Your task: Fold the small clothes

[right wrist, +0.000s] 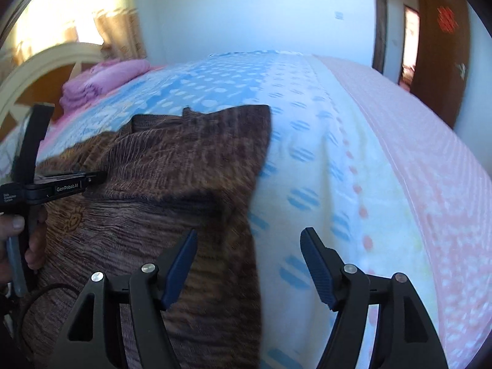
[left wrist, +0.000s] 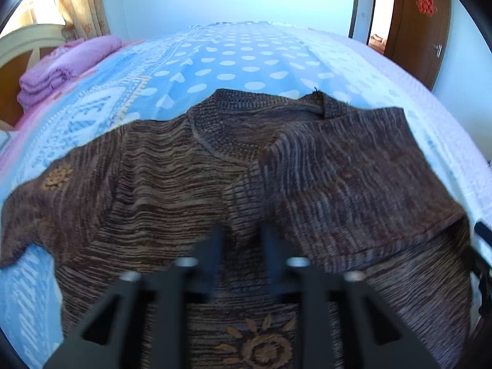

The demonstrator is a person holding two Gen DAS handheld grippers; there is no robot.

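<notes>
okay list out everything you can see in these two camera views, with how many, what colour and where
sweater: one, brown knit with orange flower motifs, spread on the bed, one side folded over
bedspread: one, blue with white dots, pink edge, covering the bed
folded blankets: one stack, purple-pink, by the headboard
headboard: one, cream
curtain: one, beige, at the window
door: one, brown, open, red decoration
left gripper: black, over the sweater
right gripper: black, open, at the sweater's edge
hand: one, holding the left gripper

Bright window daylight, motion blur, fisheye warp
</notes>
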